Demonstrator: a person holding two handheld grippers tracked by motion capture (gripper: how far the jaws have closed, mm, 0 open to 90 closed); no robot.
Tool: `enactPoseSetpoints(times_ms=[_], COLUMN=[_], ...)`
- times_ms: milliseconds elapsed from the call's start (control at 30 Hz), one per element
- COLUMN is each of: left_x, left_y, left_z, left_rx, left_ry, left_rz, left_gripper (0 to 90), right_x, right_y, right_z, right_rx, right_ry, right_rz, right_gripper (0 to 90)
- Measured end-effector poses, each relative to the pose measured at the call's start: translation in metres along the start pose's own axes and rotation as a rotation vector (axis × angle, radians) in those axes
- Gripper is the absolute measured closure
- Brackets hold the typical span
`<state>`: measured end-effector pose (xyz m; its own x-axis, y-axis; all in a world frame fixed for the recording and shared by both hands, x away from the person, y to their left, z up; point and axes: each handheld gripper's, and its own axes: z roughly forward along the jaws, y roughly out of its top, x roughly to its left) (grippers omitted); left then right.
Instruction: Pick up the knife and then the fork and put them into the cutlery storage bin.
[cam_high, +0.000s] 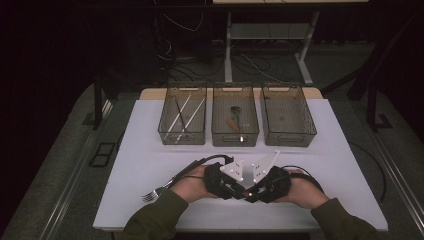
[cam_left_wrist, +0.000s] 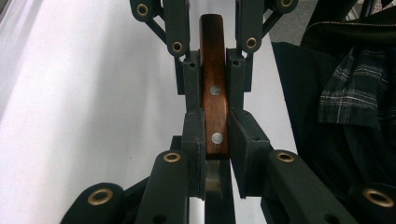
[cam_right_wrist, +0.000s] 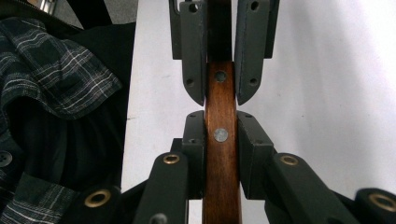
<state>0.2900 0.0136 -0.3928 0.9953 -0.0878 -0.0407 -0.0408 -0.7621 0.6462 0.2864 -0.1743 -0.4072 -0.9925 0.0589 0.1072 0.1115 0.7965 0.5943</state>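
Both grippers meet nose to nose near the front edge of the smooth white counter (cam_high: 150, 165). Between them lies a wooden handle (cam_left_wrist: 215, 93), reddish-brown, polished, rounded at its end and set with two flat metal rivets. The left gripper (cam_high: 235, 190) has its matte black fingers (cam_left_wrist: 194, 135) clamped on the handle's sides; the right gripper (cam_high: 255, 192) has its fingers (cam_right_wrist: 252, 140) pressed against the same handle. A metal fork (cam_high: 157, 192) lies beside the left hand. Three clear, ribbed plastic bins (cam_high: 235, 137) stand in a row behind.
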Motion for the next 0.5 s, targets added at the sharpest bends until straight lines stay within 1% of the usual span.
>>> enactPoseSetpoints(times_ms=[100, 133, 167, 200, 233, 267, 300, 333, 367, 433, 500], left_x=[0.000, 0.000, 0.001, 0.000, 0.000, 0.000, 0.000, 0.002, 0.002, 0.004, 0.006], left_y=[0.000, -0.001, -0.001, -0.002, -0.003, -0.004, -0.006, -0.007, -0.010, -0.014, -0.020], left_z=[0.000, 0.000, -0.001, 0.000, 0.000, -0.001, -0.002, -0.004, -0.006, -0.012, -0.019], left_rx=[-0.008, -0.014, -0.016, -0.022, -0.029, -0.034, -0.042, -0.053, -0.070, -0.106, -0.153], left_ry=[-0.001, -0.004, -0.003, -0.004, 0.001, 0.005, 0.011, 0.018, 0.027, 0.043, 0.077], left_rz=[0.003, 0.004, 0.008, -0.005, -0.010, -0.022, -0.036, -0.046, -0.074, -0.112, -0.148], left_gripper=[76.2, 76.1, 76.0, 75.5, 75.2, 73.2, 68.0, 64.8, 62.1, 55.3, 49.0], right_x=[0.000, -0.001, 0.000, 0.000, 0.000, -0.001, -0.002, -0.002, -0.003, -0.006, -0.008], right_y=[0.000, 0.000, 0.000, 0.000, 0.000, -0.001, -0.002, -0.002, -0.003, -0.006, -0.008], right_z=[-0.001, -0.002, -0.002, -0.002, -0.003, -0.003, -0.004, -0.005, -0.007, -0.010, -0.015], right_rx=[-0.002, 0.004, 0.003, 0.002, 0.003, -0.002, 0.000, -0.003, -0.005, -0.015, -0.020], right_ry=[0.009, 0.015, 0.014, 0.017, 0.023, 0.020, 0.020, 0.027, 0.022, 0.003, -0.012], right_rz=[0.017, 0.009, 0.045, 0.047, 0.060, 0.047, 0.058, 0.068, 0.072, 0.067, 0.078], right_gripper=[75.9, 75.9, 75.9, 75.9, 75.9, 75.9, 75.9, 76.0, 75.9, 76.0, 75.9])
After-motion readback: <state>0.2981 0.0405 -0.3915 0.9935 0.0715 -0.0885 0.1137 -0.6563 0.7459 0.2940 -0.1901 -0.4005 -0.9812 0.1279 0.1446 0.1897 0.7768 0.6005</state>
